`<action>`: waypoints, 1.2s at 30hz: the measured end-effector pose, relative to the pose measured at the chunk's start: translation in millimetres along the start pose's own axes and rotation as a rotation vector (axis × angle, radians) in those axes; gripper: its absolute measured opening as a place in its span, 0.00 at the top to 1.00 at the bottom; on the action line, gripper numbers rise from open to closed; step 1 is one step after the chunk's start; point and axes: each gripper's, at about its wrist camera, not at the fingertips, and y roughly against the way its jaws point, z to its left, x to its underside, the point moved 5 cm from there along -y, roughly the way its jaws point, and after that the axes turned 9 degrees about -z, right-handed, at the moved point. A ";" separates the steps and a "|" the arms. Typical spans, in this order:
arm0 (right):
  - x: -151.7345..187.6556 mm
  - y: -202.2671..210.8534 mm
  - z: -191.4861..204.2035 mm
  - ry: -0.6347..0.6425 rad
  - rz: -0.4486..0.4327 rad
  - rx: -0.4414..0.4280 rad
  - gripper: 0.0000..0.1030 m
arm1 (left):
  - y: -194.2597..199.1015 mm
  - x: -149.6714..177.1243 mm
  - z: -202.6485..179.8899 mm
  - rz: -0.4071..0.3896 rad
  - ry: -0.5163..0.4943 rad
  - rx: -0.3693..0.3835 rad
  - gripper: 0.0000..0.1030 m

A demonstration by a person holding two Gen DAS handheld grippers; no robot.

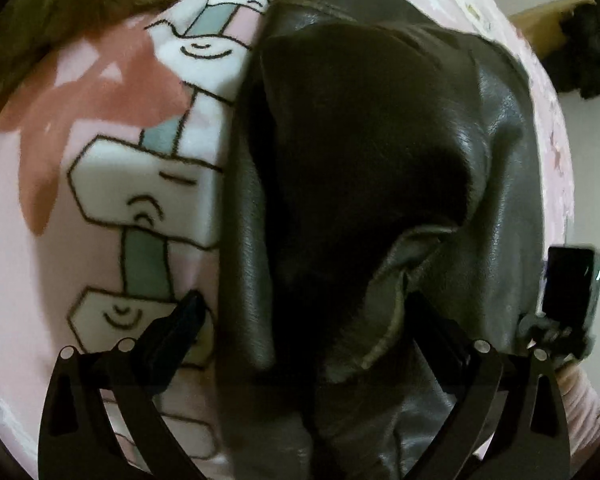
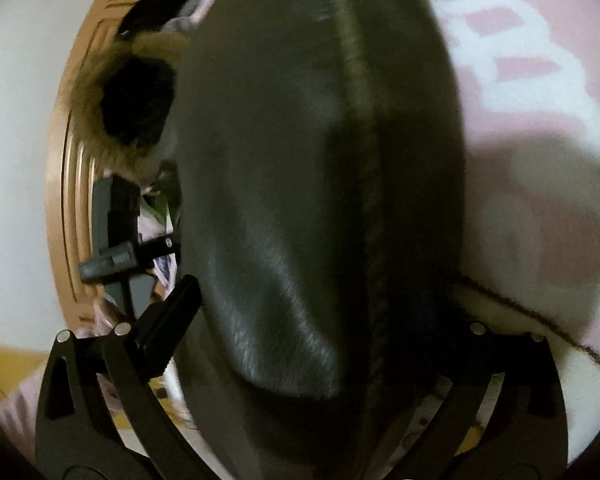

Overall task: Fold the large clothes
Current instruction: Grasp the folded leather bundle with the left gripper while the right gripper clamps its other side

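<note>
A dark brown leather jacket lies bunched on a pink cartoon blanket. My left gripper points down at it, jaws wide apart. One of its fingers rests over the blanket just beside the jacket's edge, while the other sits on a folded flap. In the right wrist view the jacket bulges up and fills the gap of my right gripper, which stands wide open. Its left finger is beside the leather and the right one is lost in shadow. The jacket's fur trim shows at the left.
The camera of the right-hand gripper sits at the jacket's right side, with a pink sleeve below it. The left-hand gripper's body shows beyond the jacket. A wooden headboard and a pale wall lie behind.
</note>
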 end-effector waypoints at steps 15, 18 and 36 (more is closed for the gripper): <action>-6.1 1.5 -2.5 -0.089 -0.025 0.079 0.42 | 7.5 30.1 -44.1 -0.010 0.027 0.029 0.24; -4.6 11.4 -3.4 -0.117 -0.028 0.023 0.62 | 22.0 31.4 -42.6 -0.039 0.072 0.050 0.46; 9.7 38.4 30.9 -0.132 -0.009 -0.103 0.73 | 64.6 49.5 -67.3 -0.106 -0.009 -0.030 0.48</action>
